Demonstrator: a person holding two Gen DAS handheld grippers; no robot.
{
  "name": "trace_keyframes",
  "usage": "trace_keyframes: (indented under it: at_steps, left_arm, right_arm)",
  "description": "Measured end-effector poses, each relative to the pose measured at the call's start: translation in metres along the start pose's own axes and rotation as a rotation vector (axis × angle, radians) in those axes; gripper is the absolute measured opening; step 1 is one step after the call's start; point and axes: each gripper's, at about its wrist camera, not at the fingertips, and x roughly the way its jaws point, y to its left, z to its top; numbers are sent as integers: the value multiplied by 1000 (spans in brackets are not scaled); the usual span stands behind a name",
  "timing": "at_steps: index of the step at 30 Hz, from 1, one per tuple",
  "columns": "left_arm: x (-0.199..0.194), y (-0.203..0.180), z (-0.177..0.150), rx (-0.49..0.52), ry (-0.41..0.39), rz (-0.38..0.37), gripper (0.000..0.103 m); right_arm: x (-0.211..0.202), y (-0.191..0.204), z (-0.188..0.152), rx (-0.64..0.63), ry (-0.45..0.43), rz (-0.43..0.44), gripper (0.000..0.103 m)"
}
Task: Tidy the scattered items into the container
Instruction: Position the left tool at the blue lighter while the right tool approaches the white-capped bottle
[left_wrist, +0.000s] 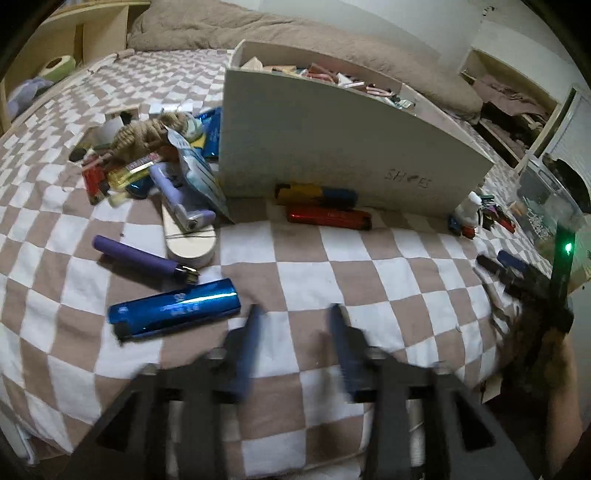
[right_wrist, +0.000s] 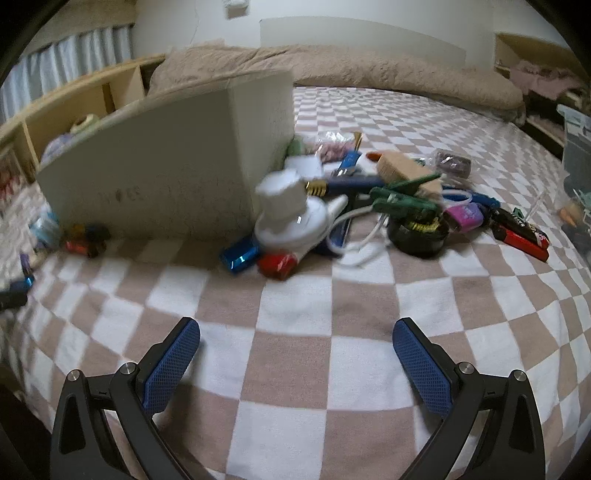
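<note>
Both grippers (left_wrist: 293, 314) (right_wrist: 295, 332) empty (fingers apart)

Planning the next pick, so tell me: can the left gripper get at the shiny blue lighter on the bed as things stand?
Probably yes. The left gripper is open and holds nothing, and the shiny blue lighter lies flat on the checkered blanket just to the left of its fingertips, apart from the purple tube, with nothing between.

Location: a home bedroom. Indicators: a bed (right_wrist: 295, 369) with a checkered cover, a long beige pillow (right_wrist: 369, 70) at its head. Wooden shelving (left_wrist: 92, 29) and curtains (right_wrist: 74, 55) flank it
</note>
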Motion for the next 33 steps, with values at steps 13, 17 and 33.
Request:
trace_keyframes:
  at_steps: [13, 17, 33]
  left_arm:
    - [-10, 31, 0, -65, -83, 281, 89]
    - [-4, 35, -2, -50, -71, 323, 90]
    - [16, 41, 0, -104, -51, 377, 103]
  right_arm:
    - [12, 19, 47, -253, -108, -102, 103]
    - [27, 18, 49, -275, -78, -74, 73]
    - [26, 40, 41, -391, -78, -60, 34]
